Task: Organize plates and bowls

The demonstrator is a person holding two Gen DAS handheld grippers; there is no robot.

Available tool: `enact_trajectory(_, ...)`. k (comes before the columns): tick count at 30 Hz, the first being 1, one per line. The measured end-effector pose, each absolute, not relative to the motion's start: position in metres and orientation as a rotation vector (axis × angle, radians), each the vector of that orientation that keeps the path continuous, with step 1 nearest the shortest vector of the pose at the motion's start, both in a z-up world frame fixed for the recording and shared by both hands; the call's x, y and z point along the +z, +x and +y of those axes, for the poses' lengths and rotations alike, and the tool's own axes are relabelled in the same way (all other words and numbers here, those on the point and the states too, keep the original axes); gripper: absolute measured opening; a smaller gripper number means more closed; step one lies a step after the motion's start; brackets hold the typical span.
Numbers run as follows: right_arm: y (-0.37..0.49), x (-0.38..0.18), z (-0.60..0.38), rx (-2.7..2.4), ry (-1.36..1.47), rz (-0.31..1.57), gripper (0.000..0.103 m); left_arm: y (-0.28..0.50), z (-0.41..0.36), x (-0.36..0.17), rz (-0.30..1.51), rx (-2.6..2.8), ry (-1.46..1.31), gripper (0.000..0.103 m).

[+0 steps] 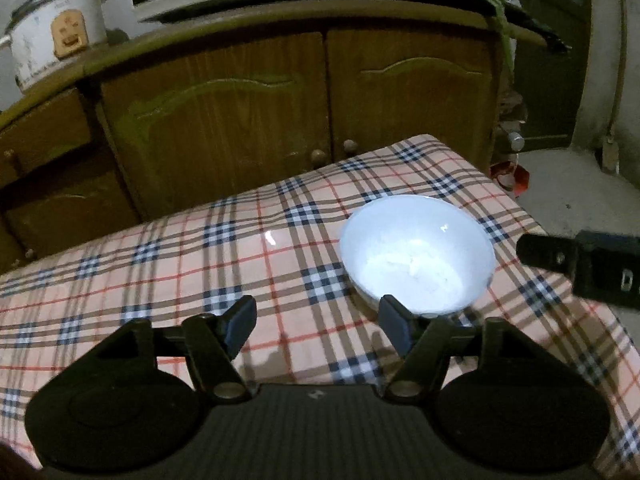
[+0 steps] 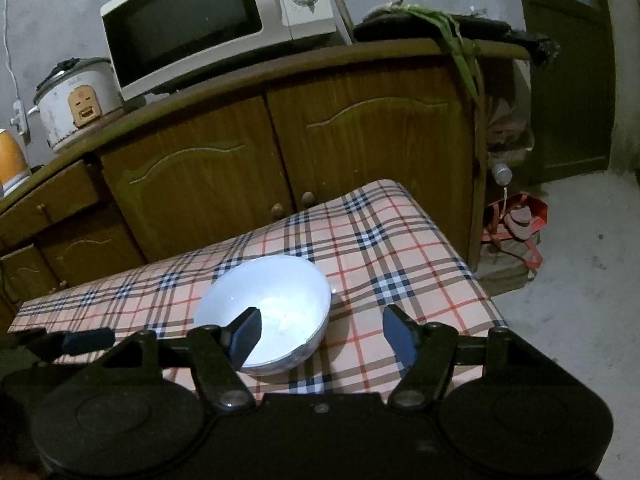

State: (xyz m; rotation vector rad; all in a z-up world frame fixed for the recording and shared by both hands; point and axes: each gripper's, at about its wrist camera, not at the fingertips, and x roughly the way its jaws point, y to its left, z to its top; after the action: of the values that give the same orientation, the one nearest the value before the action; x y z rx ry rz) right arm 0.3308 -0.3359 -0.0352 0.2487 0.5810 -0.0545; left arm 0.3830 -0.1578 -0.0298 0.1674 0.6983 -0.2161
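White bowl (image 2: 266,312) sits on plaid tablecloth (image 2: 400,264). Right gripper (image 2: 322,338) jaws apart, left finger (image 2: 246,338) over bowl's rim.

A long brown wooden cabinet (image 2: 280,152) with arched panel doors lines a grey plaster wall (image 2: 60,8). On it stand a silver microwave oven (image 2: 216,20) and a white rice cooker (image 2: 76,104). The table's pink plaid cloth (image 2: 380,248) lies in front, beside a bare grey concrete floor (image 2: 580,280) and a dark green door (image 2: 568,80). Light is dim.
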Motion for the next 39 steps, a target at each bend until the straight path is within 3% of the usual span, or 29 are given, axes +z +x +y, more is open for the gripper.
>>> enact_trajectory(13, 0.390, -0.081, -0.345, -0.031, 0.333, 0.664, 0.080, 0.443, -0.173, -0.055, 0.735, -0.245, 0.148, 0.068)
enact_trajectory(16, 0.401, -0.087, -0.341, -0.040, 0.315, 0.684, 0.079, 0.456, -0.177, -0.063, 0.766, -0.255, 0.147, 0.052)
enact_trajectory(19, 0.409, -0.093, -0.340, -0.020, 0.340, 0.688, 0.078, 0.468, -0.176, -0.071, 0.795, -0.270, 0.118, 0.044)
enact_trajectory(21, 0.416, -0.099, -0.338, -0.013, 0.344, 0.715, 0.062, 0.472, -0.174, -0.074, 0.796, -0.301, 0.083, 0.042)
enact_trajectory(23, 0.420, -0.105, -0.336, 0.008, 0.363, 0.735, 0.035, 0.472, -0.175, -0.076, 0.789, -0.339, 0.065, 0.029)
enact_trajectory(29, 0.410, -0.109, -0.337, 0.000, 0.426, 0.711, 0.027, 0.466, -0.169, -0.078, 0.798, -0.371, 0.015, 0.023)
enact_trajectory(39, 0.375, -0.093, -0.319, -0.007, 0.401, 0.688, 0.027, 0.427, -0.158, -0.062, 0.770, -0.365, 0.030, 0.022)
